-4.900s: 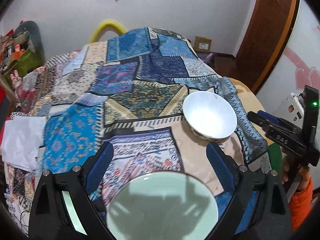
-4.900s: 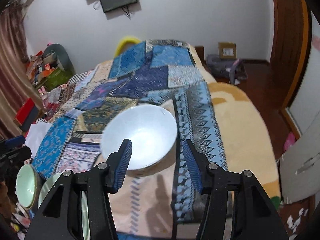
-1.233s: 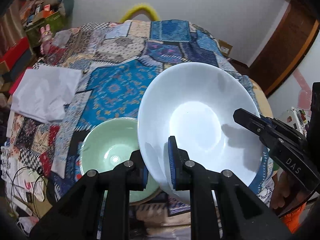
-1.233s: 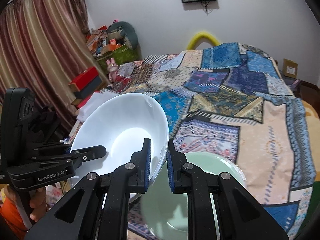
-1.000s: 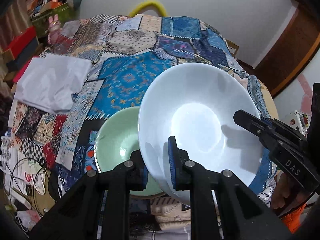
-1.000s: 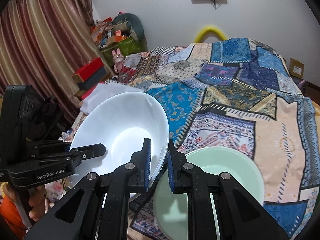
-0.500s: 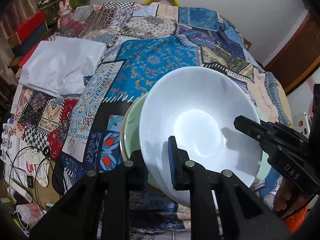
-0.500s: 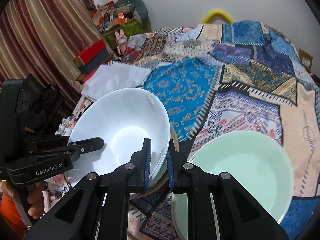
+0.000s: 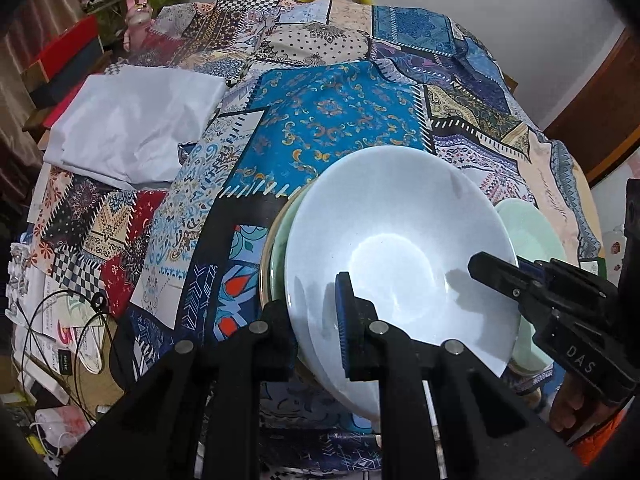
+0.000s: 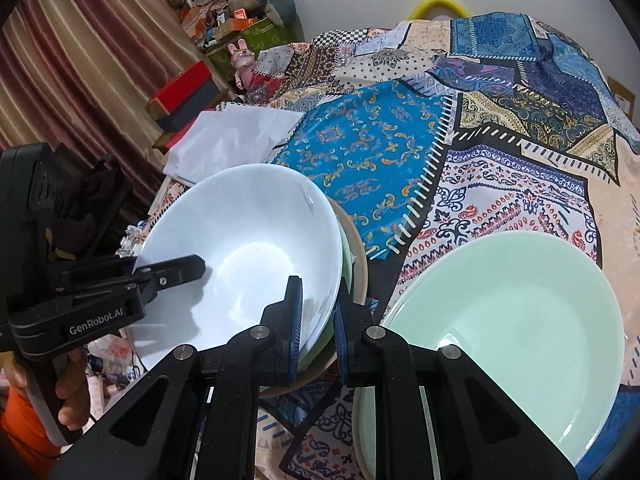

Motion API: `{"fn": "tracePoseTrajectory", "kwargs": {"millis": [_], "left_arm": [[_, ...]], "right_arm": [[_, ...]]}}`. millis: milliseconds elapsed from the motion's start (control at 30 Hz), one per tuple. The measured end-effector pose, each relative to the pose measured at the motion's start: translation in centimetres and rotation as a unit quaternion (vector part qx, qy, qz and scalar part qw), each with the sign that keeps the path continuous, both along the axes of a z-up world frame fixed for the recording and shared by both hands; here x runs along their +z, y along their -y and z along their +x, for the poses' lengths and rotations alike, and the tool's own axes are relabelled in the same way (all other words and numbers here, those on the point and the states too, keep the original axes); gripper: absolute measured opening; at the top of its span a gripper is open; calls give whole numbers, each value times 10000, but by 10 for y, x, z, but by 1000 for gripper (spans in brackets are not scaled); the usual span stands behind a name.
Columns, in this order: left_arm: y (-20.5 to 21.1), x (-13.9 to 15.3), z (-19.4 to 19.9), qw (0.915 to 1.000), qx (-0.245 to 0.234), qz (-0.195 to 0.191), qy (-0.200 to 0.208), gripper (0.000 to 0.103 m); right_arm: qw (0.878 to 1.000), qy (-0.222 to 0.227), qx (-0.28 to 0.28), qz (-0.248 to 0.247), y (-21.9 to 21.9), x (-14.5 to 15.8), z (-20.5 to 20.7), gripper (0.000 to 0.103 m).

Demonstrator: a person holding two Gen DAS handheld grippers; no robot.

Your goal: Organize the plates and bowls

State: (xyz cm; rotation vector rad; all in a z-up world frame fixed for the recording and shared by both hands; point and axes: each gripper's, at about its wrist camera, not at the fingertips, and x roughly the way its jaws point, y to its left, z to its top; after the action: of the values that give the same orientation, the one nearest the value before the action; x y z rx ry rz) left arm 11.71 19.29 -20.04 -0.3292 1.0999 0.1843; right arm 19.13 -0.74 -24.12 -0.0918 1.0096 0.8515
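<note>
Both grippers are shut on the rim of one white bowl (image 9: pixel 400 248). My left gripper (image 9: pixel 316 316) clamps its near rim. My right gripper (image 10: pixel 318 312) clamps the opposite rim and shows in the left wrist view (image 9: pixel 496 276). The white bowl (image 10: pixel 240 248) sits low inside a pale green bowl (image 9: pixel 276 256) with a tan rim, of which only an edge (image 10: pixel 352 264) shows. A pale green plate (image 10: pixel 512 328) lies to the right of the bowls on the patchwork cloth; its edge shows in the left wrist view (image 9: pixel 528 232).
A patchwork cloth (image 9: pixel 340 128) covers the surface. A folded white cloth (image 9: pixel 132 132) lies at far left. Cables and papers (image 9: pixel 60 328) lie on the floor by the near edge. Boxes and a curtain (image 10: pixel 80 60) stand on the left.
The white bowl, held by both grippers, has moved left and down over the green bowl and now sits in it. The green plate is further right.
</note>
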Motion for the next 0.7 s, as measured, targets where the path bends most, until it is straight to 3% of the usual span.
{"fn": "tracePoseTrajectory", "kwargs": {"millis": [267,700], "left_arm": [[4,-2,5,9995,-37,304,-4,16],[2,-1,9,9998,-17,190,-56,16]], "right_arm": [[9999,103,-1,-116,-1,-1,2,16],[9998,161,13,-64,9,3,1,17]]}}
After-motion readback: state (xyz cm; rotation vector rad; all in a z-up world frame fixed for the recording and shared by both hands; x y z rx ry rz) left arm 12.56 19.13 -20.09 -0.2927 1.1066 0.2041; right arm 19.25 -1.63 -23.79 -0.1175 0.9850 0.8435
